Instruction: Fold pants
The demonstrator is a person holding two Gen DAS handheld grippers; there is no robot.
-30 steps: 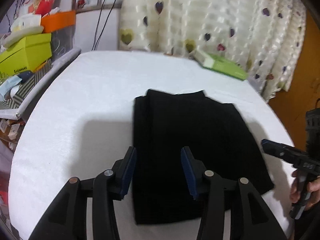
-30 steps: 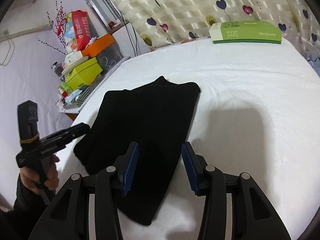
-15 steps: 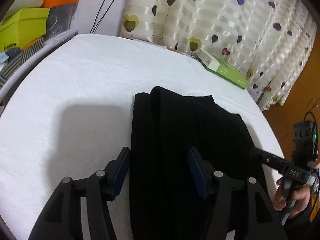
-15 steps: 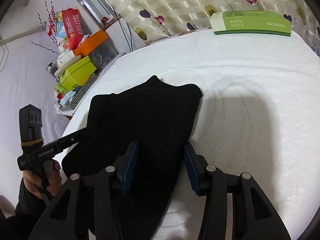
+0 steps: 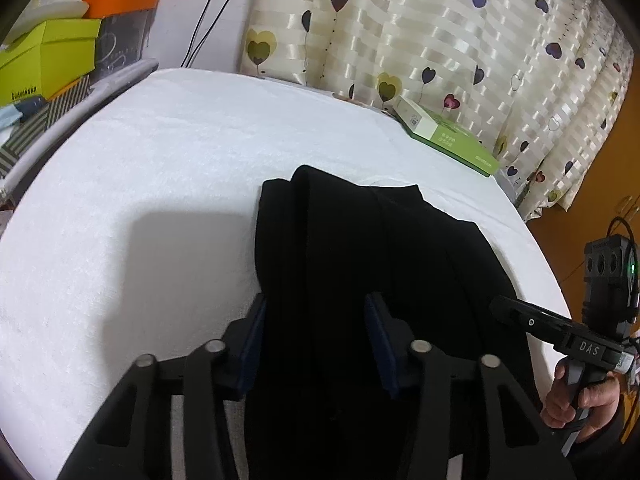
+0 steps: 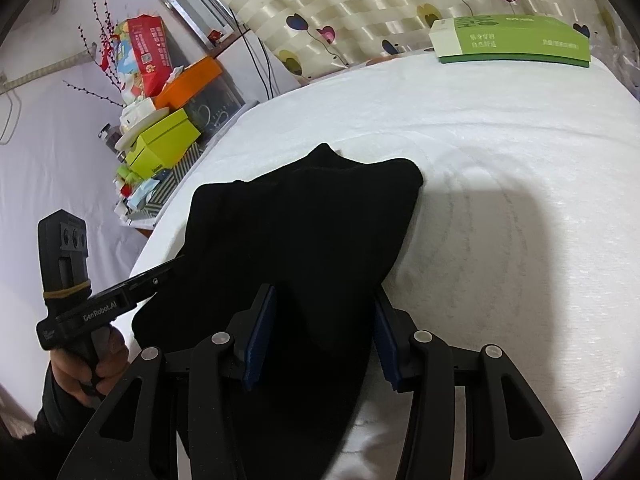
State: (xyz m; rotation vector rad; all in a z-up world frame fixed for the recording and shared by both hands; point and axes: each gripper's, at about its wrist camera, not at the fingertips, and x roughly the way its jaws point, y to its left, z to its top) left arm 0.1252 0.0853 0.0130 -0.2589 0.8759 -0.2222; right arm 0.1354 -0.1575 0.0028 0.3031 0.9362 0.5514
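Black pants [image 5: 360,248] lie folded into a compact stack on the white table [image 5: 160,168]. My left gripper [image 5: 316,312] stands open low over the stack's near left part, dark fabric filling the gap between its blue pads. In the right wrist view the pants [image 6: 304,216] run back from my right gripper [image 6: 324,304], which is open astride the near right edge of the cloth. Each gripper shows in the other's view: the right one [image 5: 520,316] at the pants' right side, the left one [image 6: 160,276] at their left side. The nearest hem is hidden under the gripper bodies.
A green and white box [image 5: 448,140] lies at the table's far right corner by the heart-print curtain [image 5: 440,40]. Lime and orange boxes [image 5: 44,60] are stacked off the left edge. A hand [image 5: 576,400] holds the right gripper's handle. White cloth [image 6: 520,160] extends beyond the pants.
Both grippers have moved forward and down onto the pants' near end. The fabric now lies between each pair of fingers. Both stay open.
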